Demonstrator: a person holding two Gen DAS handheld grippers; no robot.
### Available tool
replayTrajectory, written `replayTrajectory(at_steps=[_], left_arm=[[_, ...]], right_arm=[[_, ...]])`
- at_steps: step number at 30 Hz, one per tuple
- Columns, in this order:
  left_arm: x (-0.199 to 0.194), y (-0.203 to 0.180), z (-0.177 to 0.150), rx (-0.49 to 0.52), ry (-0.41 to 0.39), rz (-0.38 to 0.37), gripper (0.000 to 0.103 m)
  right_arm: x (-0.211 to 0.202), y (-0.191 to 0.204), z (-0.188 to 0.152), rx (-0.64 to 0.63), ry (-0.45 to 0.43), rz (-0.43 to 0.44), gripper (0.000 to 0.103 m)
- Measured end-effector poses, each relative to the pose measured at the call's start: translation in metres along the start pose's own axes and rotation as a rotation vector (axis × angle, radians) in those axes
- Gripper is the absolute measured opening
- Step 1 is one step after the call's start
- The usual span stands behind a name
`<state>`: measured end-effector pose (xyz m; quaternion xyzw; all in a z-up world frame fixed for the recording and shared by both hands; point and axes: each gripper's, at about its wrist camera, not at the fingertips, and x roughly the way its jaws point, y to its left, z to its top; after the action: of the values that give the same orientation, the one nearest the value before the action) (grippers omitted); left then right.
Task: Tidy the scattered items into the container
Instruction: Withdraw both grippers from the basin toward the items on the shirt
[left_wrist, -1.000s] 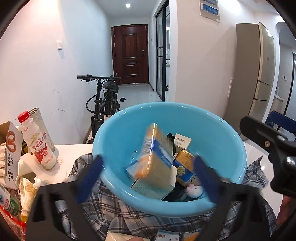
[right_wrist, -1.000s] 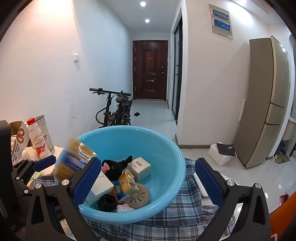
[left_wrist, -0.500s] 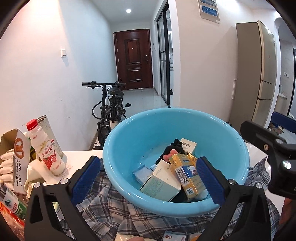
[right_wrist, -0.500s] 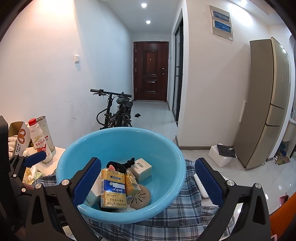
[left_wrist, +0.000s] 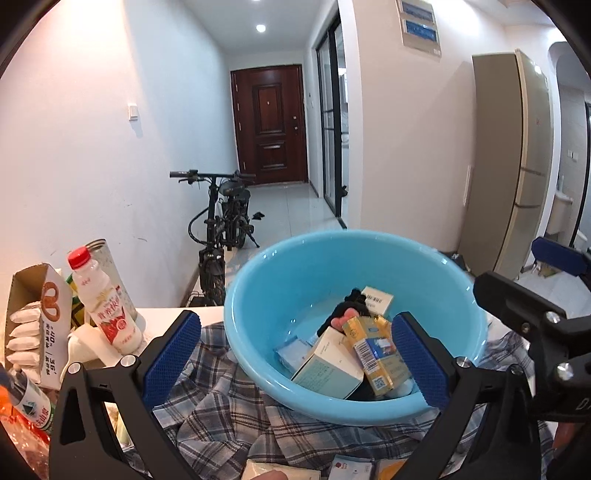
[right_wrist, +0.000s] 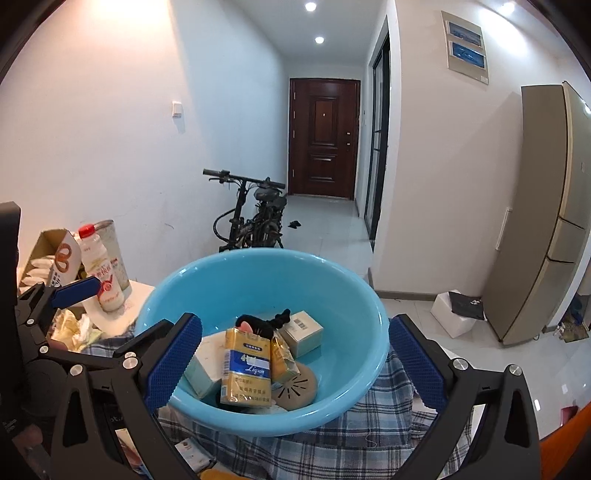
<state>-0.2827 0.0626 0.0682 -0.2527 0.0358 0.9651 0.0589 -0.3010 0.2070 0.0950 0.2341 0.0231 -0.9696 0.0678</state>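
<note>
Left wrist view: the left gripper (left_wrist: 295, 360) is held level and points into the blue basin (left_wrist: 255, 295), its blue-padded jaws spread wide with nothing between them. The basin sits on a plaid cloth (left_wrist: 221, 402) and fills the frame from 12 to 5 o'clock of the gripper. Inside it lie a pale green box (left_wrist: 325, 363), a yellow cigarette pack (left_wrist: 373, 350) leaning against that box, a small white box (left_wrist: 376, 298) and a black plush toy (left_wrist: 345, 308). At 9 o'clock stand a milk bottle (left_wrist: 107, 306) and a pretzel carton (left_wrist: 48, 325). The right gripper's black frame enters at 3 o'clock.

Right wrist view: the right gripper (right_wrist: 295, 360) is also level (aimed at the basin's near rim), jaws wide apart and empty. The yellow pack stands at 6 o'clock in the basin, beside a round brown disc (right_wrist: 297, 387). More small packets (right_wrist: 192, 452) lie on the cloth at 7 o'clock, outside the basin.
</note>
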Motion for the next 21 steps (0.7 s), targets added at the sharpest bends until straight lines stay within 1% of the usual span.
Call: replayTrajectory(at_steps=[3, 5, 8, 9, 10, 12, 15, 17, 18, 21], left_arm=[[-0.016, 0.005, 0.007, -0.012, -0.017, -0.005, 0.103], [-0.033, 0.005, 0.013, -0.001, -0.043, 0.027, 0.103], [-0.067, 0.003, 0.015, 0.045, -0.116, 0.077, 0.103], [-0.075, 0.004, 0.016, 0.051, -0.125, 0.084, 0.103], [-0.083, 0.003, 0.015, 0.071, -0.129, 0.090, 0.103], [-0.095, 0.000, 0.015, 0.104, -0.148, 0.100, 0.103], [-0.113, -0.007, 0.016, 0.129, -0.195, 0.108, 0.103], [-0.121, -0.011, 0.015, 0.128, -0.205, 0.077, 0.103], [-0.122, -0.014, 0.015, 0.126, -0.199, 0.048, 0.103], [-0.119, -0.024, 0.011, 0.131, -0.157, 0.009, 0.103]], right_arm=[[-0.017, 0.003, 0.007, -0.001, -0.017, 0.025, 0.103], [-0.031, 0.007, 0.010, -0.001, -0.043, 0.031, 0.103], [-0.060, 0.014, 0.009, 0.018, -0.085, 0.074, 0.103], [-0.071, 0.018, 0.006, 0.004, -0.089, 0.092, 0.103], [-0.081, 0.022, 0.004, -0.013, -0.090, 0.092, 0.103], [-0.100, 0.025, -0.002, -0.045, -0.102, 0.060, 0.103], [-0.128, 0.026, -0.018, -0.099, -0.095, -0.007, 0.103], [-0.143, 0.020, -0.030, -0.105, -0.100, -0.045, 0.103], [-0.149, 0.015, -0.036, -0.099, -0.098, -0.058, 0.103], [-0.157, -0.007, -0.057, -0.070, -0.048, -0.078, 0.103]])
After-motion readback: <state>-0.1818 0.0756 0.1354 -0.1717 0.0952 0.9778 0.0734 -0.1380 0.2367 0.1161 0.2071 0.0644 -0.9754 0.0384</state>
